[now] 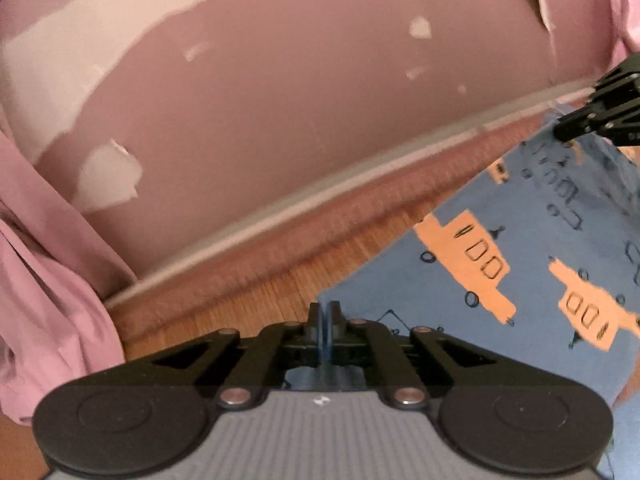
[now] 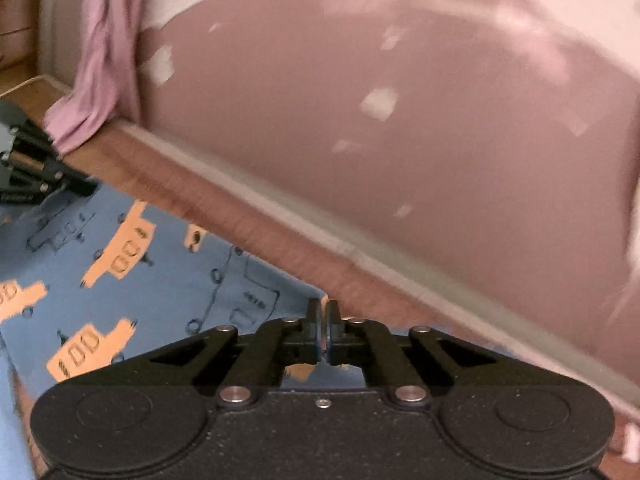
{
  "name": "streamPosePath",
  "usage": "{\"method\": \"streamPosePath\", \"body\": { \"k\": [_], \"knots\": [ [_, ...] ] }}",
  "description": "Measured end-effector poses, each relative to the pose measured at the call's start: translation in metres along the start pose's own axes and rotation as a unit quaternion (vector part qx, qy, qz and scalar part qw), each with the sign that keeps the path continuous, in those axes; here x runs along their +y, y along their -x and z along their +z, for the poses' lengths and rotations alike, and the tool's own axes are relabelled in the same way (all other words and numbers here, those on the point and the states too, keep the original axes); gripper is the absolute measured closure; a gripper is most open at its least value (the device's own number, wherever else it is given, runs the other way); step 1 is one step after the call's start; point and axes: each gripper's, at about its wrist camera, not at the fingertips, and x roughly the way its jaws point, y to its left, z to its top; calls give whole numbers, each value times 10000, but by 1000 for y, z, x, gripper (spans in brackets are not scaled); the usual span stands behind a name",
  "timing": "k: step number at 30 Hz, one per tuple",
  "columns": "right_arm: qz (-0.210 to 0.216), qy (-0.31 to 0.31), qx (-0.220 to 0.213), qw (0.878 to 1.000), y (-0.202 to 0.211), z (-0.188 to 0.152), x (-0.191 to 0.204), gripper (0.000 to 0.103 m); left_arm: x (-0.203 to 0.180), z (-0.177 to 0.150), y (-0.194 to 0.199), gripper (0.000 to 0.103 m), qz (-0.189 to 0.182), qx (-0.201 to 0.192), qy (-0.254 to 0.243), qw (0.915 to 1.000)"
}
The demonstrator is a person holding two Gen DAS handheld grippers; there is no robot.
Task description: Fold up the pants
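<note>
Both grippers clamp one edge of the blue truck-print pants (image 1: 500,248): left gripper (image 1: 325,312) and right gripper (image 2: 323,312) each pinched fully onto a corner. The cloth spans between them, its gripped edge running gripper to gripper, both equally near.

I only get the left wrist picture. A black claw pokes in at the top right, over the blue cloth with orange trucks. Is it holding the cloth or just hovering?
Observer: Holding. The right wrist view shows the right gripper shut on an edge of the blue printed fabric pants.
Operator: Is anything past the pink curtain on my left?
Observer: Yes. What looks like a brown wooden drawer unit stands beyond the pink fabric curtain, in the far corner.
</note>
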Motion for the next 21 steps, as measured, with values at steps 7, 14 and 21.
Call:
{"method": "streamPosePath", "body": {
  "k": [7,14,21],
  "knots": [
    [-838,85,-85,9964,-22,36,1,103,1,32,-14,101,742,-541,198,9956],
    [-1143,225,487,9920,-73,32,10,101,4,31,-51,84,860,-106,638,9942],
    [-697,152,136,9974,-59,28,-6,36,37,16,-16,13,266,-676,416,9965]
  ]
}}
